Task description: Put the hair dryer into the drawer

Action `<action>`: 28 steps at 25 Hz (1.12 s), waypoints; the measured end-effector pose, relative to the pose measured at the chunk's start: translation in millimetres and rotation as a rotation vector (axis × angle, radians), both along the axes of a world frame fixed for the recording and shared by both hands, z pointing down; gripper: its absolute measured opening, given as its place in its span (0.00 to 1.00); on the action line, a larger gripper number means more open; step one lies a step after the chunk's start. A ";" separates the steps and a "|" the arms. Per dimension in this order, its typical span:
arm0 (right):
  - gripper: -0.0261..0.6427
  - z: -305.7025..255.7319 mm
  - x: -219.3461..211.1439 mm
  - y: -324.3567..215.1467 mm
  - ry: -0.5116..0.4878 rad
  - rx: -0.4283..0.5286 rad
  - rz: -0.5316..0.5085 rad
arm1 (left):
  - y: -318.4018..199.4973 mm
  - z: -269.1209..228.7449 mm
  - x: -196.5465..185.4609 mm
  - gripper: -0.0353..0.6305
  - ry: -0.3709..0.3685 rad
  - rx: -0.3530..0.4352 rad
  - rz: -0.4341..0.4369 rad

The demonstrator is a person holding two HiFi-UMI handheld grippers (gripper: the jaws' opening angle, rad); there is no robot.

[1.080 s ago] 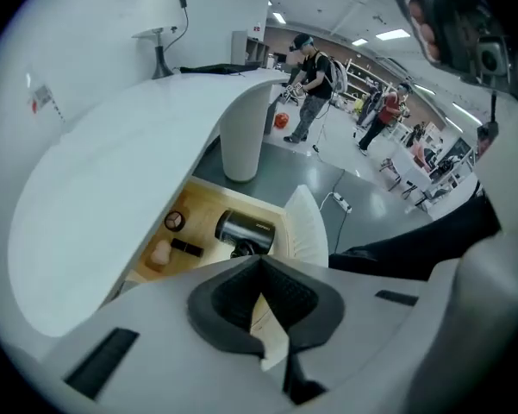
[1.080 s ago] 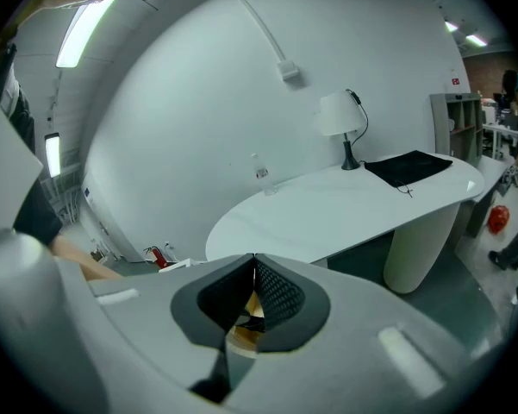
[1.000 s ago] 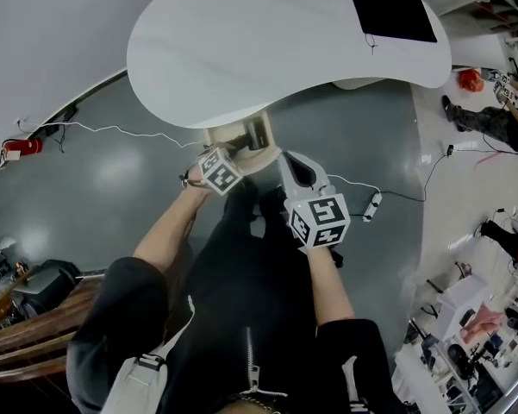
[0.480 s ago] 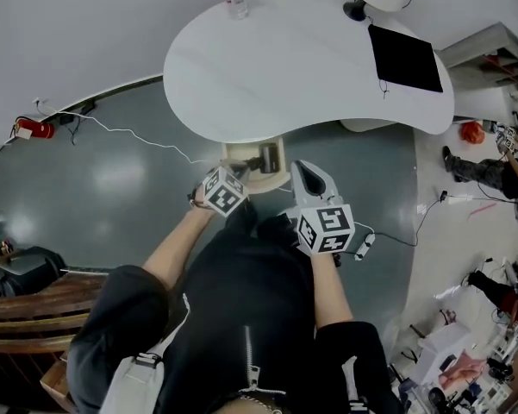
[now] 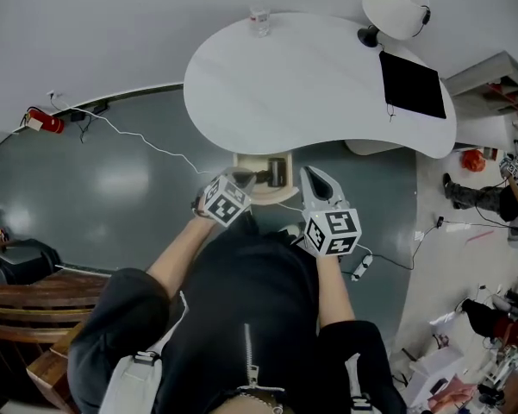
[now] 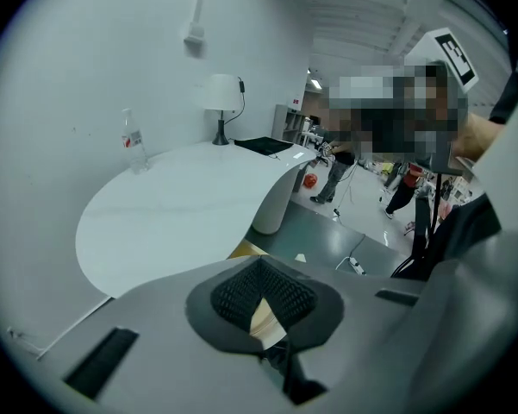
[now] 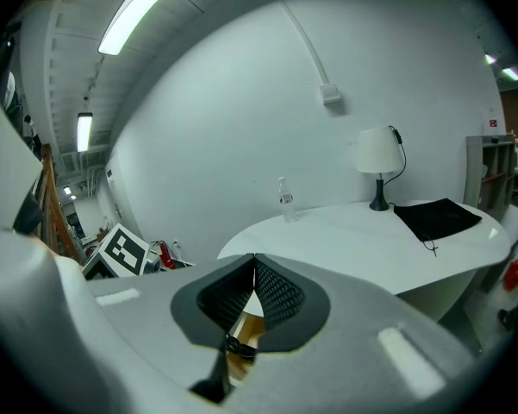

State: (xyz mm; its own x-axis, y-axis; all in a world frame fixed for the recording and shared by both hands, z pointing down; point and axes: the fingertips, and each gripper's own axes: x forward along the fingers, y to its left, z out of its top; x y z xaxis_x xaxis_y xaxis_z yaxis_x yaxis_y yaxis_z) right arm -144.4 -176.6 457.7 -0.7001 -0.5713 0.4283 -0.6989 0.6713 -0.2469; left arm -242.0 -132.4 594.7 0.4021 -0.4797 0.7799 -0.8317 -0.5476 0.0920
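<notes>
Overhead the drawer point(image 5: 254, 161) stands open; up close, left gripper point(image 6: 259, 262) and right gripper point(image 7: 255, 258) are closed, empty.

I take this for a robotics data-collection lab: a bare white curved counter point(image 5: 310, 84), a cable point(image 5: 159, 149) trailing over the glossy grey floor point(image 5: 95, 197), another person point(image 5: 478, 195) with marker-cube gear.

No legible text or signs.

Left gripper point(image 5: 239, 182) and right gripper point(image 5: 315, 177) have risen and drawn back from the drawer point(image 5: 260, 167). Bottle point(image 5: 259, 13) and lamp point(image 5: 398, 7) have entered the head view.
</notes>
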 end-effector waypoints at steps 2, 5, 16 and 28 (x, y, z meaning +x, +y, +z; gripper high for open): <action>0.04 -1.7 -0.2 1.8 -0.008 0.007 0.004 | 1.6 -3.9 0.3 0.07 0.005 0.010 0.004; 0.04 -1.4 -1.1 6.5 -0.009 0.013 0.001 | 4.8 -8.5 -1.3 0.07 0.008 0.025 0.005; 0.04 -3.8 12.0 11.2 -0.001 0.025 0.029 | 14.7 -14.3 -1.0 0.07 0.017 0.036 0.009; 0.04 -2.4 6.1 14.1 0.002 0.013 0.016 | 17.5 -9.0 2.3 0.07 0.020 0.023 0.025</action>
